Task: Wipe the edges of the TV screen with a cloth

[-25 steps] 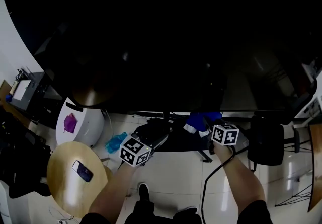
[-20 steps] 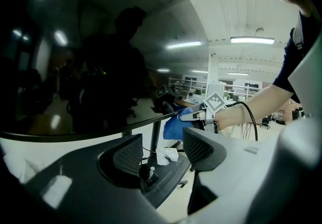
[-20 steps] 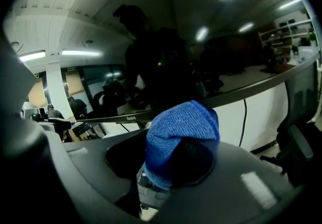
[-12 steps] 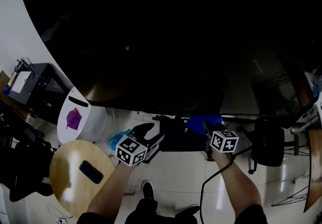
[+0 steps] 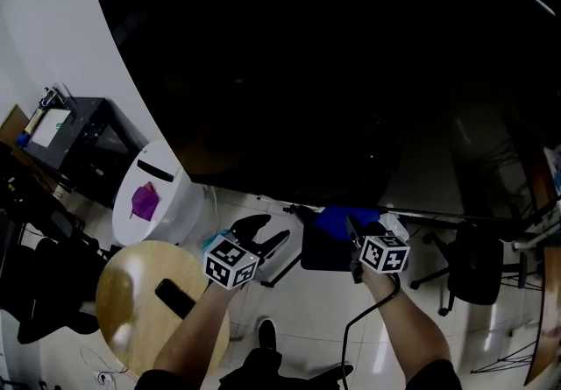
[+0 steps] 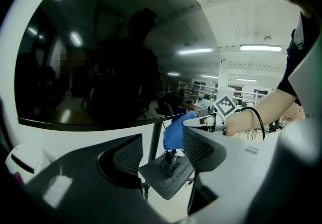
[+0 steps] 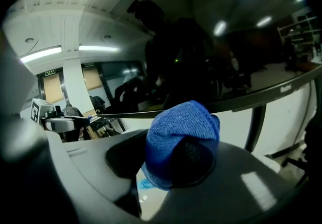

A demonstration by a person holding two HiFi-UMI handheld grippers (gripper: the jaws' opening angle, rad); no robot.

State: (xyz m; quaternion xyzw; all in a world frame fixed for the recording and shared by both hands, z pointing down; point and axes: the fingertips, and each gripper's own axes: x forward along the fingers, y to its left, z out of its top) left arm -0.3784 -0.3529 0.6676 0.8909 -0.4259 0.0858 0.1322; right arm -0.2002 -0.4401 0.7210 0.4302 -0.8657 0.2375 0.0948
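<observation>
1. TV screen, dark and unlit, fills the upper head view. Its lower edge runs just above the pale floor, with the black stand base beneath it.
2. The blue cloth is bunched in the right gripper, whose jaws are clamped tight on it. A rounded wad bulges past the tips, right at the screen's lower edge beside the stand post. Whether the cloth actually presses on the frame cannot be told.
3. The left gripper hangs a little left of the stand with its jaws wide apart and nothing between them.
4. The step in hand looks like a pass along the bottom edge. It would go best with the bulging wad leading, so that fabric rather than the hard jaw tips meets the frame.
5. Light, even pressure and a line parallel to the edge should stop the cloth drifting up onto the glass or dropping off below it.
6. The stand post is the likely snag, so the cloth may have to lift clear there and resume on the far side.
7. The free left gripper is best kept off the panel, since a knock could rock the set on its stand.
</observation>
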